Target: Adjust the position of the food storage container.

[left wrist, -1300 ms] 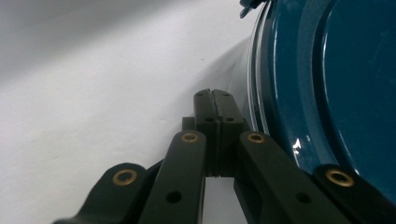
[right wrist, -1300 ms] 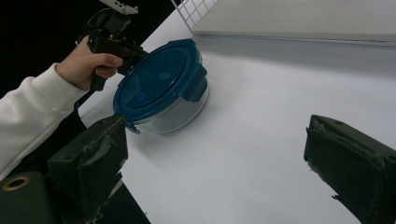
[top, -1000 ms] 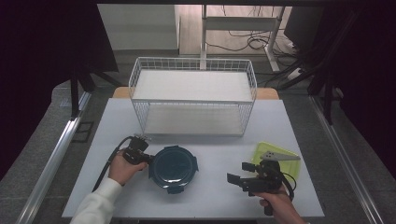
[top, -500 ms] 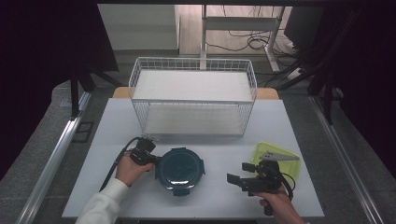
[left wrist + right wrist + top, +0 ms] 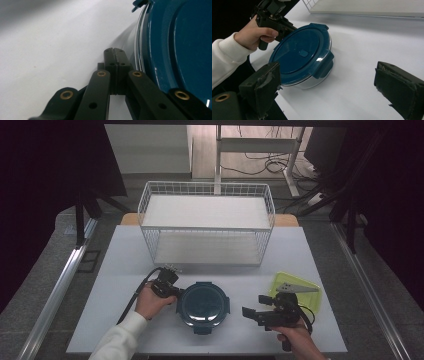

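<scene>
Left hand-held gripper (image 5: pixel 176 292): jaws pressed shut, nothing between them, tip right against the left side of the bowl (image 5: pixel 203 304). Looks like a push, sliding the bowl across the table (image 5: pixel 125 255).

To push well: keep the shut jaws low, by the clear wall under the blue lid (image 5: pixel 299 53), not up on the lid. Push slow and straight through the middle of the bowl, so no spin. Watch the lid clips; no catching on them. Keep the bowl flat on the table, no tipping.

Right hand-held gripper (image 5: pixel 260 315): jaws wide apart, holding nothing, low over the table, near the bowl's right side but apart from it. Open mouth aimed toward the bowl, ready to meet it or steady it.

Bowl: round, clear, blue lid on with clips down. Sits on the table near the front edge, between the two hand-held grippers. Touching the left one, or all but touching; hard to tell for sure. From the left gripper view, bowl just to the right of the shut jaws. From the right gripper view, bowl ahead and a bit left.

Farther out: green tray (image 5: pixel 296 289) on the table behind the right hand-held gripper. Wire basket (image 5: pixel 206 222) at the back of the table, well apart from the bowl.
</scene>
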`<state>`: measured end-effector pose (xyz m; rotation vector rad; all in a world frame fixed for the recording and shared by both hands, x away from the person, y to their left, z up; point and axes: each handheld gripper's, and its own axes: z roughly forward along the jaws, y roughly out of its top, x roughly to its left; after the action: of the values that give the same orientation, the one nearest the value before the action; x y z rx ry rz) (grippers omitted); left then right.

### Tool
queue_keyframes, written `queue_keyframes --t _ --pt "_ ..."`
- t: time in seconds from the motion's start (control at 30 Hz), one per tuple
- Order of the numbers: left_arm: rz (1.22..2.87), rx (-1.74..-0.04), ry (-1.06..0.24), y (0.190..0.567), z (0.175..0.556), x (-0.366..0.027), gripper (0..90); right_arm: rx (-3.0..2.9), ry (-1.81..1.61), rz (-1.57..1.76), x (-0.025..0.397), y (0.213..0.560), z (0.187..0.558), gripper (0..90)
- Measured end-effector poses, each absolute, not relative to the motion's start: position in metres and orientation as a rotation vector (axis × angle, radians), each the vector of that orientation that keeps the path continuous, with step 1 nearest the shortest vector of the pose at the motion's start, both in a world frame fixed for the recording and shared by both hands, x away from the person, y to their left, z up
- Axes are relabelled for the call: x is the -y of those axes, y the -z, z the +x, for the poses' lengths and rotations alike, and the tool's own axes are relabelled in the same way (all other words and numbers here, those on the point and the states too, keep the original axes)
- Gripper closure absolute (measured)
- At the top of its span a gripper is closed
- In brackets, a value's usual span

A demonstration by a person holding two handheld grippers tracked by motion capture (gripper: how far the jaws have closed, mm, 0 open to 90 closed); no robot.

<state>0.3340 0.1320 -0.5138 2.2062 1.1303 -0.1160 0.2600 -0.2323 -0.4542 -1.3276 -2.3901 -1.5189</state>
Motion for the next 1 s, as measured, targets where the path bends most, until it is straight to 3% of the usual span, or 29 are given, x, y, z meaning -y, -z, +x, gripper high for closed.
queue_keyframes --t 0.13,0.43,0.53,0.6,0.7,1.0 --pt "2.207 -1.116 0.083 0.514 0.333 -0.131 90.0 2.396 1.518 -1.322 0.232 0.454 0.26 7.1" --pt "2.138 -1.078 -0.198 0.487 0.314 -0.152 84.3 2.388 1.528 -1.312 0.234 0.454 0.265 8.0" --pt "2.072 -1.094 -0.231 0.477 0.306 -0.162 68.6 2.385 1.538 -1.316 0.234 0.454 0.268 8.1" --pt "2.058 -1.085 -0.237 0.472 0.301 -0.164 52.1 2.397 1.536 -1.316 0.233 0.454 0.269 8.1" --pt "2.037 -1.082 -0.224 0.467 0.295 -0.164 37.9 2.411 1.531 -1.314 0.231 0.454 0.268 8.1" --pt "2.025 -1.101 -0.156 0.463 0.286 -0.16 29.4 2.448 1.528 -1.296 0.229 0.452 0.268 8.1"
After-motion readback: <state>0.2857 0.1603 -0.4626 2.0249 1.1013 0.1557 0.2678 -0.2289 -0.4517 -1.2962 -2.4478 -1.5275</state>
